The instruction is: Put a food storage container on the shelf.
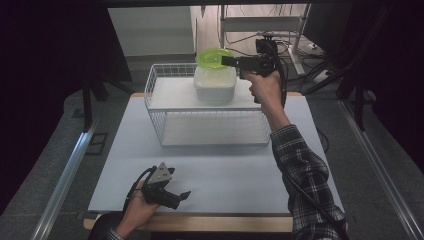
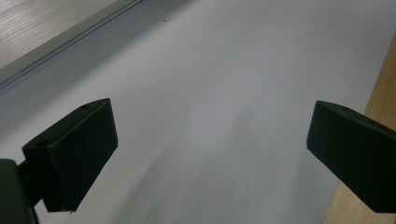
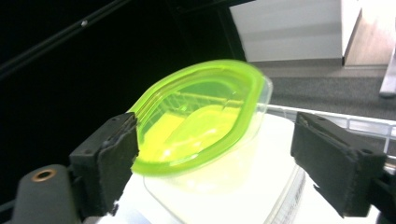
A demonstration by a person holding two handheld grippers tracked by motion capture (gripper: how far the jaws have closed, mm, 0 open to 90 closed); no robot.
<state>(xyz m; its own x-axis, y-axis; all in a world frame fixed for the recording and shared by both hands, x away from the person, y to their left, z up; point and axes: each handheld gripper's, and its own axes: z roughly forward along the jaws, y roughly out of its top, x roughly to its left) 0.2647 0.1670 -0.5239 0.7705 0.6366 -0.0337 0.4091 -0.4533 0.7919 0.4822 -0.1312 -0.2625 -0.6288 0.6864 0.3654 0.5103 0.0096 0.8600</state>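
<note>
A translucent green lid (image 1: 214, 58) (image 3: 201, 119) lies tilted on a clear white container (image 1: 215, 85) (image 3: 219, 198), which stands on top of a white wire rack (image 1: 160, 75) (image 3: 369, 125). My right gripper (image 1: 231, 61) (image 3: 215, 158) reaches in level from the right, open, jaws set wide on either side of the lid's near edge. One pad sits right at the rim and the other stands well clear. My left gripper (image 1: 176, 196) (image 2: 210, 149) rests low over the white tabletop (image 1: 225, 165) (image 2: 224, 70) near its front edge, open with nothing between its jaws.
The wire rack has a lower shelf (image 1: 210, 131) under the top one and takes up the back middle of the table. A wooden table edge (image 2: 378, 93) borders the white top. Dark curtains flank both sides, and a metal stand (image 1: 260, 22) is behind the rack.
</note>
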